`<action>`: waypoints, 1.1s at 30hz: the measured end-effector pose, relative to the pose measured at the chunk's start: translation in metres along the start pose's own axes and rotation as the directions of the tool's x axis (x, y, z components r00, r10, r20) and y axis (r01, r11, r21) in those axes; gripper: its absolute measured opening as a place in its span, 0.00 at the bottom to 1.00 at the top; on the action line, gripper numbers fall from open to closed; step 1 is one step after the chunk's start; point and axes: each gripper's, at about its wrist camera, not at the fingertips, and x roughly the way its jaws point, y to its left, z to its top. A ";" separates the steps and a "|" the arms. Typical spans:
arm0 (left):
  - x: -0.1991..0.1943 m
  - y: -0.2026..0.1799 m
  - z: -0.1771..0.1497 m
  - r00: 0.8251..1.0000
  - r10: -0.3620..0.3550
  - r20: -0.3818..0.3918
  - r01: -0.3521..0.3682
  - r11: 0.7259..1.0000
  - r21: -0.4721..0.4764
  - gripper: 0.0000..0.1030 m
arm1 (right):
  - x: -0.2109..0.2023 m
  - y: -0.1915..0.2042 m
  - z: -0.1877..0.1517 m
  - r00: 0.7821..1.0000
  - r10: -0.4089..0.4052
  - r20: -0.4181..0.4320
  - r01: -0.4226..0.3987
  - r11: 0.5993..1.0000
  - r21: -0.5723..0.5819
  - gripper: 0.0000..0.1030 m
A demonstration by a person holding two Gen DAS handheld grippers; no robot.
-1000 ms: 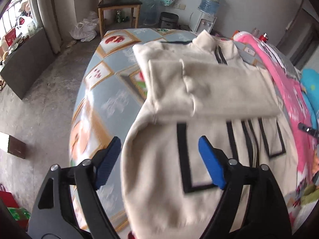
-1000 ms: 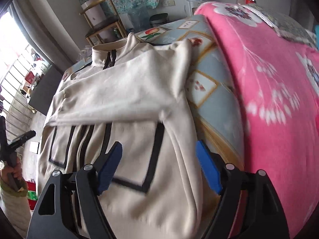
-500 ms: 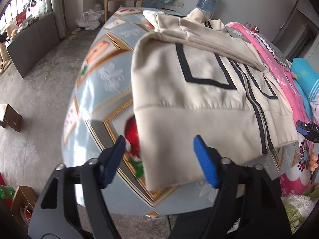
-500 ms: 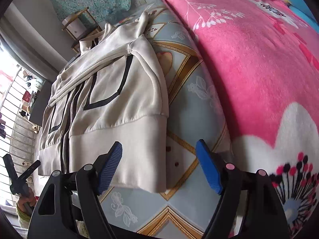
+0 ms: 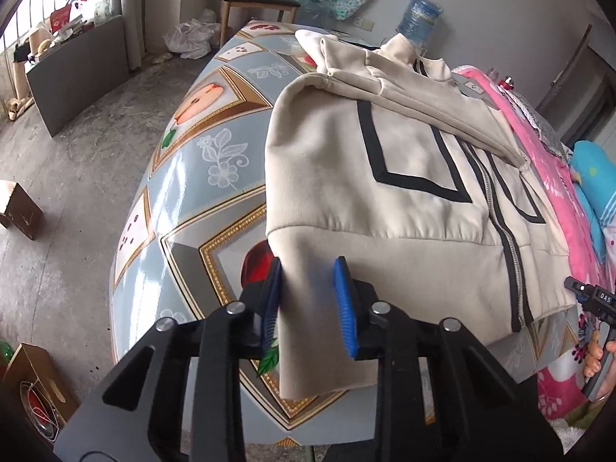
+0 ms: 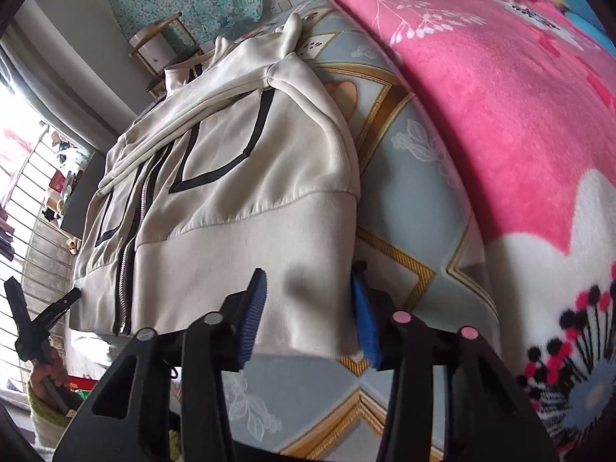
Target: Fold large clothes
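Straddling the near hem of the cream jacket (image 5: pixel 404 192), the left tool (image 5: pixel 310 304) has its blue pads partly closed around the hem's left corner, the cloth between them. The right tool (image 6: pixel 310 313) brackets the hem's right corner in the same way; whether either truly pinches the fabric cannot be told. The jacket lies zipped, front up, sleeves folded across the chest, on the patterned worktop (image 5: pixel 200 177). Beside it lies a pink blanket (image 6: pixel 500 96). Farther off stand a chair (image 5: pixel 261 2) and a water bottle (image 5: pixel 419 13).
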 end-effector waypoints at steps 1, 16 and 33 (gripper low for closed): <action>0.000 -0.002 -0.001 1.000 0.017 0.007 -0.017 1.000 0.010 0.16 | 0.002 0.003 0.001 1.000 -0.013 0.008 0.013 1.000 -0.013 0.30; -0.089 -0.016 -0.024 0.995 -0.044 0.086 0.033 0.992 0.122 0.04 | -0.086 0.009 -0.015 0.993 0.022 0.115 -0.016 0.998 -0.057 0.05; -0.051 0.027 -0.073 0.981 -0.113 -0.160 0.111 0.994 -0.019 0.17 | -0.055 -0.006 -0.074 0.999 -0.017 -0.050 0.014 0.998 -0.065 0.38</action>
